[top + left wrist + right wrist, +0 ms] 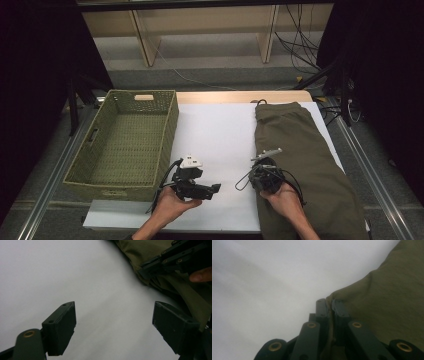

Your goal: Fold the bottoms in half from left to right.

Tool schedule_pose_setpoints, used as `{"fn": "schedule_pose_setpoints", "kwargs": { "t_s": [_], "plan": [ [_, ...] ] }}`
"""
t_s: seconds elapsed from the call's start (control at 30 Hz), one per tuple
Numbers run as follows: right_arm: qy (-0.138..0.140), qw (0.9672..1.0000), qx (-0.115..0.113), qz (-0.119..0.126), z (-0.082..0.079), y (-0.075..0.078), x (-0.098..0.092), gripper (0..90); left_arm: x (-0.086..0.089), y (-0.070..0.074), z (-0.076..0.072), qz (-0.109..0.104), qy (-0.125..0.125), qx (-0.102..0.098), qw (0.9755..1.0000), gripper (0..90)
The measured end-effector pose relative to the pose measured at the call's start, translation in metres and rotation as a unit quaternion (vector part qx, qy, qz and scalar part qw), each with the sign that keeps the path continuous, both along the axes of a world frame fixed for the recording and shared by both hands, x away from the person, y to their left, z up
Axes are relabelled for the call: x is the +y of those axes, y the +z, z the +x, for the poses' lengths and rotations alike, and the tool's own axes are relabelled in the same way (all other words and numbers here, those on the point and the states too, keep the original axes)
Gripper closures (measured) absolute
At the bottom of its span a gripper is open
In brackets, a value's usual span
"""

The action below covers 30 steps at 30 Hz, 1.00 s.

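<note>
Olive-green folded trousers (pixel 305 160) lie along the right side of the white table sheet (pixel 215 135). My right gripper (pixel 257 175) sits at their left edge, near the front. In the right gripper view the right gripper (pixel 329 305) is shut on a fold of the trousers (pixel 392 302), with cloth pinched between the pads. My left gripper (pixel 212 190) is held over the white sheet to the left, pointing toward the trousers. In the left gripper view the left gripper (pixel 115 312) stands open with nothing between its jaws, and the trousers (pixel 140 252) lie ahead.
A green woven basket (pixel 172 125) stands on the left of the table, with no contents showing. White sheet lies between basket and trousers. Wooden shelving legs and loose cables are beyond the far edge. Metal rails run along both sides of the table.
</note>
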State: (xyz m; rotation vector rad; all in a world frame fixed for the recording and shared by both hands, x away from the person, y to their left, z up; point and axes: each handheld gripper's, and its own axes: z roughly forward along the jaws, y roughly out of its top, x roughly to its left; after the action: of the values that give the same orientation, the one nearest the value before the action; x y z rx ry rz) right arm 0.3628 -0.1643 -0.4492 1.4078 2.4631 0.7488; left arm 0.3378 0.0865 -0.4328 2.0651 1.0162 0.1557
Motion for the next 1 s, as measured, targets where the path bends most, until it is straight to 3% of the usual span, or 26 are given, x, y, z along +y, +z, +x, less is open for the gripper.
{"fn": "schedule_pose_setpoints", "kwargs": {
  "t_s": [0.27, 0.4, 0.47, 0.67, 0.77, 0.83, 0.93, 1.0],
  "plan": [
    [0.027, 0.9993, 0.007, 0.024, 0.008, -0.002, 0.027, 86.0, 0.006, 0.006, -0.003, -0.011, 0.005, -0.005, 0.9999, 19.1],
    [0.041, 0.9987, 0.008, 0.031, 0.010, -0.001, 0.040, 86.1, 0.010, 0.008, -0.005, -0.005, 0.006, -0.008, 0.9999, 18.9],
    [0.042, 0.9983, 0.009, 0.040, 0.009, 0.000, 0.046, 86.1, 0.014, 0.010, -0.005, -0.015, 0.011, -0.007, 0.9998, 18.9],
    [0.063, 0.9965, 0.012, 0.053, 0.009, -0.001, 0.058, 86.1, 0.017, 0.010, -0.008, -0.015, 0.009, -0.007, 0.9998, 18.8],
    [0.061, 0.9958, 0.024, 0.064, 0.009, -0.001, 0.060, 85.8, 0.017, 0.010, -0.008, -0.011, 0.010, -0.005, 0.9999, 18.7],
    [0.064, 0.9956, 0.019, 0.067, 0.010, -0.001, 0.058, 78.9, 0.016, 0.010, -0.008, -0.017, 0.009, -0.005, 0.9998, 18.7],
    [0.072, 0.9933, 0.038, 0.082, 0.010, 0.006, 0.050, 51.4, 0.017, 0.009, -0.008, -0.011, 0.008, -0.005, 0.9999, 18.7],
    [0.068, 0.9935, 0.024, 0.088, 0.007, 0.016, 0.039, 49.7, 0.016, 0.010, -0.007, -0.015, 0.008, -0.005, 0.9998, 18.7]
  ]
}}
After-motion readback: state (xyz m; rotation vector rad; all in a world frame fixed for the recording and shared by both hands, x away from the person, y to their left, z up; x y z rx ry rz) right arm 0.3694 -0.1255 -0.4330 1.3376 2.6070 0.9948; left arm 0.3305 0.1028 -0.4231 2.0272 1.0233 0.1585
